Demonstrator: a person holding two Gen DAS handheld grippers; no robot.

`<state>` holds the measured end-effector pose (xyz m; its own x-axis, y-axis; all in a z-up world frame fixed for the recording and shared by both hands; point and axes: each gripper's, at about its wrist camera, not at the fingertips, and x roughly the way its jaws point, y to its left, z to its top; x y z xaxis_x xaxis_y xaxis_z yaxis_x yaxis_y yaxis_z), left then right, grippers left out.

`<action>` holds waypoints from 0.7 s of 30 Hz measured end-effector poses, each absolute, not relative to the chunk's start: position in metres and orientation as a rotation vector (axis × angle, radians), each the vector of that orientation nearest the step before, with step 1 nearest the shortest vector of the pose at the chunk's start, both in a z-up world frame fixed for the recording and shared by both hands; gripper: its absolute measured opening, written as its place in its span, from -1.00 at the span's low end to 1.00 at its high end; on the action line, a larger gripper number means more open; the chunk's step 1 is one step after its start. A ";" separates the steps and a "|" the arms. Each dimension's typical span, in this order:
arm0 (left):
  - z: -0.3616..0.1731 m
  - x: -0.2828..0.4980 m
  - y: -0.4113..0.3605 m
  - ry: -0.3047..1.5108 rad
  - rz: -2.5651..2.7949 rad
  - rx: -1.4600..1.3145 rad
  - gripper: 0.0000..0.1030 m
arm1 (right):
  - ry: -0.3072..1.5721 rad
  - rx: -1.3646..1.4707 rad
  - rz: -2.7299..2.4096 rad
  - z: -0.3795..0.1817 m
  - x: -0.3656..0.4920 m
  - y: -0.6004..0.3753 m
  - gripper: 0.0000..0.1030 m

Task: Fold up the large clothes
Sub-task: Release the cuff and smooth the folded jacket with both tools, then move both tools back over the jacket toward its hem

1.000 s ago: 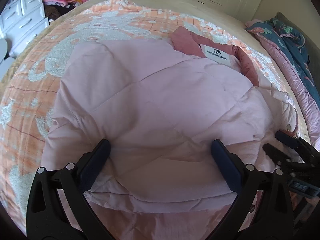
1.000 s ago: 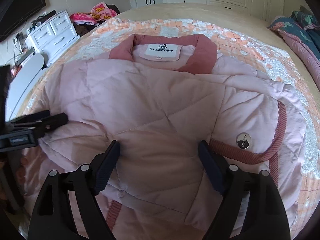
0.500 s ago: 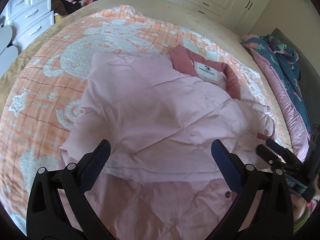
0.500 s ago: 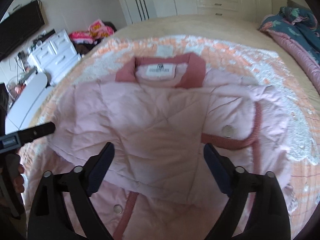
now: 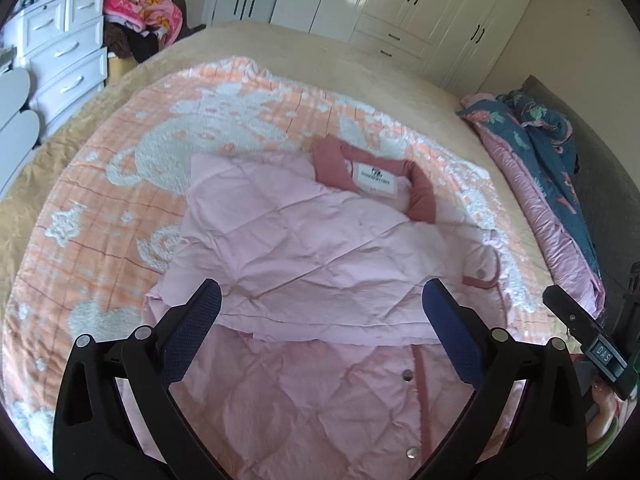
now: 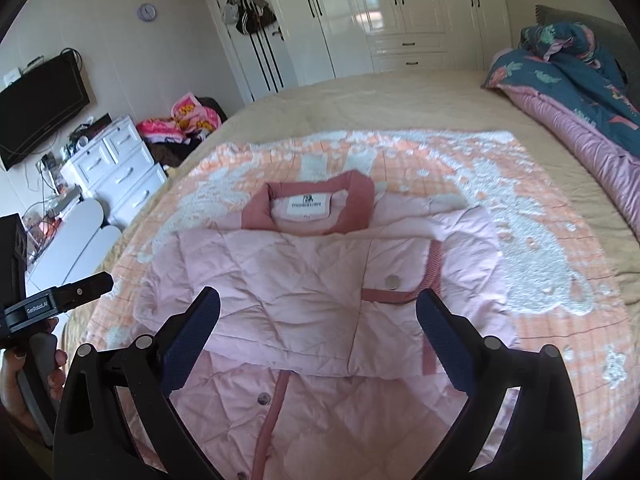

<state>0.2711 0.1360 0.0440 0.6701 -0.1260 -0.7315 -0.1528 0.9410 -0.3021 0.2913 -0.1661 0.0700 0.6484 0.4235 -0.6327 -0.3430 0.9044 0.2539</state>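
A pale pink quilted jacket (image 5: 304, 248) (image 6: 288, 280) with a dusty-red collar (image 5: 420, 192) (image 6: 360, 200) lies on the orange-and-white blanket, both sleeves folded in across its chest. My left gripper (image 5: 320, 308) hangs above the jacket's middle, open, nothing between its blue pads. My right gripper (image 6: 318, 316) is also above the jacket, its jaws still opening wide, with nothing between them. The right gripper (image 5: 576, 320) shows at the right edge of the left wrist view. The left gripper (image 6: 64, 296) shows at the left edge of the right wrist view, in a person's hand.
The blanket (image 5: 120, 200) covers a beige bed (image 6: 400, 100). A rolled teal and pink duvet (image 5: 552, 168) (image 6: 580, 92) lies along the right side. White drawers (image 5: 60, 60) and a clothes pile (image 6: 180, 120) stand at the left, wardrobes behind.
Both grippers have lifted up and back from the jacket, so more of the bed shows. The right gripper's jaws have spread wider. The folded sleeves stay lying on the chest.
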 end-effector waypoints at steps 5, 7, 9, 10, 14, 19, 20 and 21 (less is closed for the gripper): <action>0.065 0.253 0.133 0.803 -0.002 -0.360 0.84 | 0.706 0.126 0.428 0.092 0.272 -0.179 0.90; 0.074 0.246 0.132 0.790 -0.003 -0.354 0.84 | 0.693 0.131 0.433 0.100 0.263 -0.184 0.90; 0.080 0.240 0.131 0.778 -0.009 -0.348 0.84 | 0.678 0.133 0.425 0.106 0.255 -0.187 0.91; 0.083 0.236 0.130 0.772 -0.010 -0.345 0.84 | 0.672 0.139 0.430 0.109 0.250 -0.190 0.91; 0.095 0.221 0.129 0.748 -0.016 -0.340 0.84 | 0.656 0.143 0.436 0.119 0.236 -0.195 0.91; 0.105 0.203 0.126 0.726 -0.021 -0.335 0.84 | 0.635 0.133 0.453 0.130 0.216 -0.198 0.91; 0.106 0.200 0.126 0.723 -0.023 -0.333 0.84 | 0.634 0.132 0.454 0.131 0.213 -0.199 0.91; 0.107 0.197 0.125 0.721 -0.021 -0.330 0.84 | 0.631 0.130 0.455 0.132 0.210 -0.199 0.91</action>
<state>0.1969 0.1251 0.1072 0.7529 -0.1318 -0.6448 -0.0938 0.9483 -0.3034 0.2096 -0.1995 0.1317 0.7126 0.4485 -0.5394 -0.3704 0.8936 0.2535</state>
